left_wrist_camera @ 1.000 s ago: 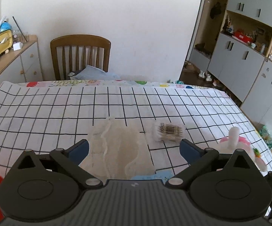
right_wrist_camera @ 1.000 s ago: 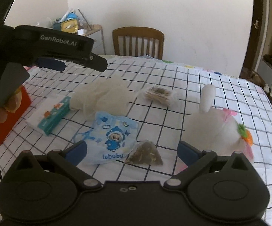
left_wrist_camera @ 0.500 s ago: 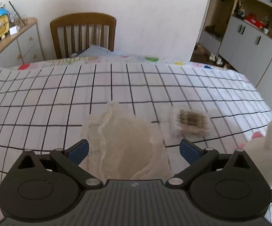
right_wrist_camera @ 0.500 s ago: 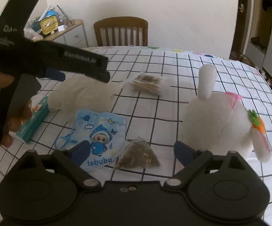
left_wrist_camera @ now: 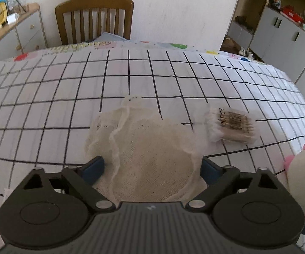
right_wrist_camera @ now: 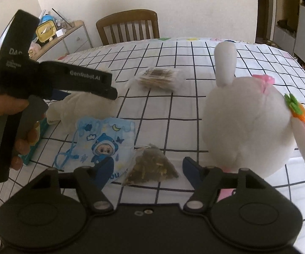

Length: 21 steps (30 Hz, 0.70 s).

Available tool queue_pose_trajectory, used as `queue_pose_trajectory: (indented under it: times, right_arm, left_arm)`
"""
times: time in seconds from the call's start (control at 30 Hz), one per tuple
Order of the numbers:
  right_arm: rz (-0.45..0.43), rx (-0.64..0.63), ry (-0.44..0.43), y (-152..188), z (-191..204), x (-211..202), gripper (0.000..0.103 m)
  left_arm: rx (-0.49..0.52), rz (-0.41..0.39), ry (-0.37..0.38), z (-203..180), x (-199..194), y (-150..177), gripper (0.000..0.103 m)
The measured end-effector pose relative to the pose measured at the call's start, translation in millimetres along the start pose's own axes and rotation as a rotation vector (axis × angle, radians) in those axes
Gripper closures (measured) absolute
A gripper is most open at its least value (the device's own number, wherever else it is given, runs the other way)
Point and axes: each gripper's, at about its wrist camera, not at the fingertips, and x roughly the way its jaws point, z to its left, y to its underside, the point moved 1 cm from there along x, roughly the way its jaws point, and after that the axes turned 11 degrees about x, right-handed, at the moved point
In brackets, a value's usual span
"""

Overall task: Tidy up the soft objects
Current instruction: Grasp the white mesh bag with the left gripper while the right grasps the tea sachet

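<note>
A crumpled cream mesh cloth [left_wrist_camera: 150, 148] lies on the checked tablecloth, between the open fingers of my left gripper [left_wrist_camera: 151, 168]; it also shows in the right wrist view [right_wrist_camera: 82, 105] under the left gripper's body [right_wrist_camera: 67, 80]. My right gripper [right_wrist_camera: 146, 169] is open, low over a triangular tea bag [right_wrist_camera: 152, 166] that lies between its fingers. A blue "labubu" pouch [right_wrist_camera: 103, 139] lies left of the tea bag. A white plush rabbit [right_wrist_camera: 251, 127] sits to the right. A clear pack of cotton swabs [left_wrist_camera: 232, 124] lies behind, also in the right wrist view [right_wrist_camera: 158, 78].
A teal packet [right_wrist_camera: 36, 141] lies at the left, partly behind the hand. A wooden chair [left_wrist_camera: 93, 19] stands at the table's far edge. A sideboard [left_wrist_camera: 10, 31] with clutter is at the far left, grey cabinets [left_wrist_camera: 285, 31] at the right.
My left gripper has moved forward and down, so the mesh cloth now lies between its fingers. My right gripper has come closer to the tea bag and the rabbit.
</note>
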Motion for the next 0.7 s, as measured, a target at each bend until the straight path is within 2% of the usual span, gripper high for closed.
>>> queue_pose_trajectory:
  times: [0.07, 0.17, 0.23, 0.33, 0.43, 0.5, 0.7]
  right_arm:
    - [-0.002, 0.003, 0.003, -1.5, -0.6, 0.3, 0.043]
    - [-0.005, 0.014, 0.006, -2.0, -2.5, -0.9, 0.053]
    - [-0.007, 0.012, 0.013, -1.7, -2.7, -0.9, 0.057]
    - [-0.009, 0.006, 0.028, -1.1, -2.0, -1.1, 0.063]
    - [-0.011, -0.004, 0.040, -2.3, -1.0, -2.3, 0.070]
    - [-0.018, -0.013, 0.046, -2.4, 0.2, -4.5, 0.078]
    - [-0.038, -0.022, 0.055, -1.0, 0.8, -12.8, 0.090]
  left_arm:
    - [-0.002, -0.006, -0.002, 0.2, -0.7, -0.9, 0.020]
    - [-0.006, -0.011, -0.016, 2.1, -3.4, -2.0, 0.037]
    - [-0.002, -0.012, -0.029, 3.3, -3.9, -3.8, 0.054]
    - [0.000, -0.009, -0.035, 5.0, -5.2, -4.5, 0.070]
    - [-0.005, -0.012, -0.031, 6.7, -8.5, -3.7, 0.080]
    - [-0.003, -0.020, -0.032, 7.7, -12.2, -3.5, 0.083]
    - [0.002, -0.037, -0.029, 10.2, -25.7, 0.3, 0.086]
